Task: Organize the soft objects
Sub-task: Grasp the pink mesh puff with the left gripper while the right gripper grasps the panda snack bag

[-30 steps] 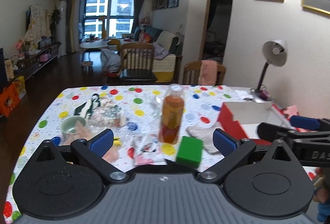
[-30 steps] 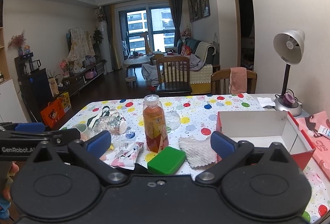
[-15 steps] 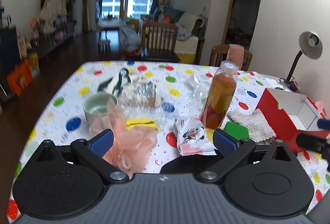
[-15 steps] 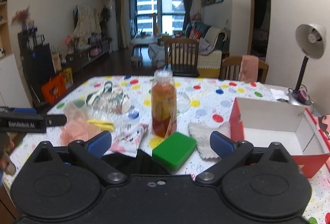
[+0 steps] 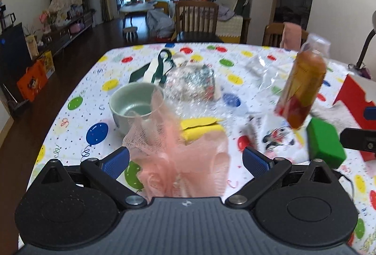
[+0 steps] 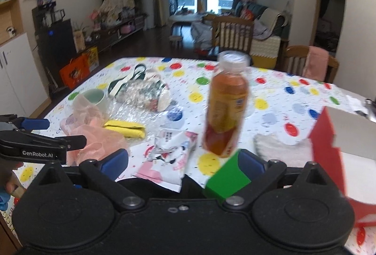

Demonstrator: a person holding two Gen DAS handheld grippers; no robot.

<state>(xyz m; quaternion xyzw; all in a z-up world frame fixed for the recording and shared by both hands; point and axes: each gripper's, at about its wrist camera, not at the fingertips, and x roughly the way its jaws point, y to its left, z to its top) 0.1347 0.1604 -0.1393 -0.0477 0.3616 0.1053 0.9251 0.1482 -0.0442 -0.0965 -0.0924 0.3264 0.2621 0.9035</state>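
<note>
Left gripper (image 5: 185,158) spread wide around pink mesh puff (image 5: 178,156) near table's (image 5: 77,118) front edge. Right gripper (image 6: 183,159) spread, empty; green sponge (image 6: 226,178) against right finger. Red box (image 6: 329,137) at right.

Juice bottle (image 6: 225,111) upright; green cup (image 5: 134,104); chairs beyond.

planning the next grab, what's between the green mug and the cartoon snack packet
In the left wrist view, the yellow pouch on crinkled clear plastic wrap lies between the green mug and the snack packet; the pink mesh pouf sits just nearer.
</note>
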